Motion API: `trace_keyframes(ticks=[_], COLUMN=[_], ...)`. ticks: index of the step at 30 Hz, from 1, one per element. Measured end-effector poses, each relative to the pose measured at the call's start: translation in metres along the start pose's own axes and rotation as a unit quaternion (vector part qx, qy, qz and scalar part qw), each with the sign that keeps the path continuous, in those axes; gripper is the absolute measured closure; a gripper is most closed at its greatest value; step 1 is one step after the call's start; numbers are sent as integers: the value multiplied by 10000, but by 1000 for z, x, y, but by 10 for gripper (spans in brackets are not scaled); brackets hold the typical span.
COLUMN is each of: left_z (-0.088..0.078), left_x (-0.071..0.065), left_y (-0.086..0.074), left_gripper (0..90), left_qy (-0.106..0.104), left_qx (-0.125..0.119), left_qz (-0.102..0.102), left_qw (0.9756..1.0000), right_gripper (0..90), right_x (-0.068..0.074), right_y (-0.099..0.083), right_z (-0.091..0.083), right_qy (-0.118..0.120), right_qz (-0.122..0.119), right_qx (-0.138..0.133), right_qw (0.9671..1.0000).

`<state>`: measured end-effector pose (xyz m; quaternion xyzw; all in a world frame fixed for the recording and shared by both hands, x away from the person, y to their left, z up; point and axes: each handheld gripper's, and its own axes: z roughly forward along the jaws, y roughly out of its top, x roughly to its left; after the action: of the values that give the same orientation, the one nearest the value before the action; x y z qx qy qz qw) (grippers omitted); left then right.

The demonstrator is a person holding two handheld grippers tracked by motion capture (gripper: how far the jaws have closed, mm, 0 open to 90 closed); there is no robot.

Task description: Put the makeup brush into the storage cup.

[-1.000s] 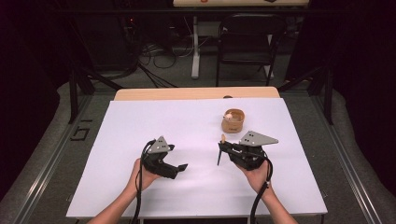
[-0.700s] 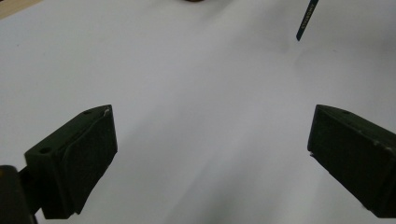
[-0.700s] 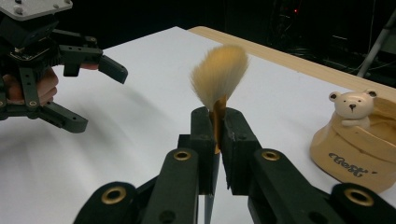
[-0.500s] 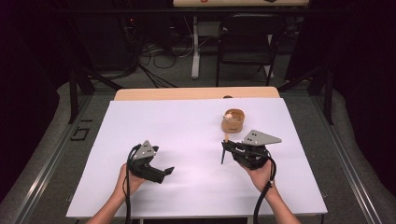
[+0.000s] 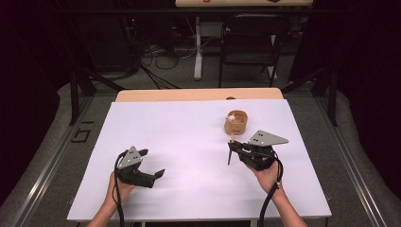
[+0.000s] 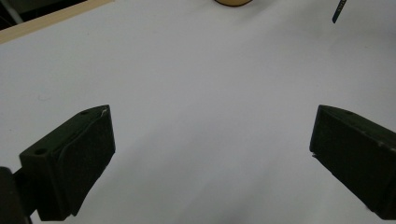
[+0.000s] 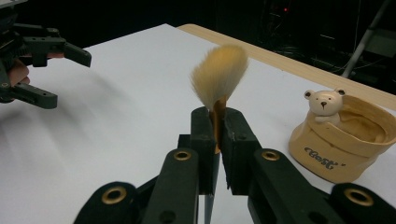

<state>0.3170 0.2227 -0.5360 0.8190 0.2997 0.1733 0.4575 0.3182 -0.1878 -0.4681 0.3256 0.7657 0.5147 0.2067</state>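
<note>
My right gripper [image 5: 235, 147] is at the table's right-middle, shut on a small brush [image 5: 230, 156]. In the right gripper view the jaws pinch the brush's orange neck, and its tan bristle tuft [image 7: 219, 77] stands up above the gripper [image 7: 215, 122]. The dark handle hangs down below. A tan cup with a bear figure [image 5: 236, 122] stands just beyond that gripper, upright [image 7: 345, 142]. My left gripper [image 5: 152, 163] is at the near left, open, with only bare white table between its jaws [image 6: 210, 154].
The white sheet [image 5: 189, 137] covers the table, with a strip of wood [image 5: 198, 94] showing along the far edge. A black chair [image 5: 250, 42] and cables stand on the floor beyond the table. The cup's base [image 6: 233, 2] and the brush handle's tip [image 6: 340, 11] show far ahead of the left gripper.
The left gripper has drawn left and back toward the near edge. The right gripper has kept its hold on the brush and barely moved.
</note>
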Motion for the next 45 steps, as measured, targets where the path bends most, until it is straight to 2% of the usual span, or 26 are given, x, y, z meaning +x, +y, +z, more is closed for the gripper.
trace_keyframes(ticks=[2, 5, 17, 22, 26, 30, 36, 41, 45], left_z=[-2, -4, -2, -2, -4, -3, -3, -3, -5], left_x=[1, 1, 0, 2, 0, 1, 0, -1, -1], left_y=[-4, -8, -12, -16, -15, -16, -16, -15, -15], left_gripper=[2, 2, 1, 1, 1, 2, 1, 1, 1], left_qy=[-57, -34, -101, -152, -70, -114, -135, -109, -141], left_qx=[-86, -136, -160, -188, -185, -203, -211, -219, -310], left_qz=[-76, -23, -20, 3, 97, 24, 54, 38, 103], left_qw=[9999, 9999, 9998, 9997, 9998, 9997, 9997, 9997, 9994], right_gripper=[846, 846, 846, 846, 846, 846, 847, 847, 847], right_x=[0, 0, -11, -18, -23, -29, -36, -39, -41], right_y=[0, 1, 3, 3, 4, 5, 6, 12, 18], right_z=[1, 1, -9, -12, -15, -18, -21, -21, -20], right_qy=[-3, -46, -331, -432, -497, -585, -722, -793, -858], right_qz=[7, -59, -103, -52, -35, 14, 89, 86, 81], right_qx=[-5, 47, 53, 52, 55, 68, 45, 32, 39], right_qw=[10000, 10000, 9994, 9990, 9987, 9983, 9973, 9968, 9963])
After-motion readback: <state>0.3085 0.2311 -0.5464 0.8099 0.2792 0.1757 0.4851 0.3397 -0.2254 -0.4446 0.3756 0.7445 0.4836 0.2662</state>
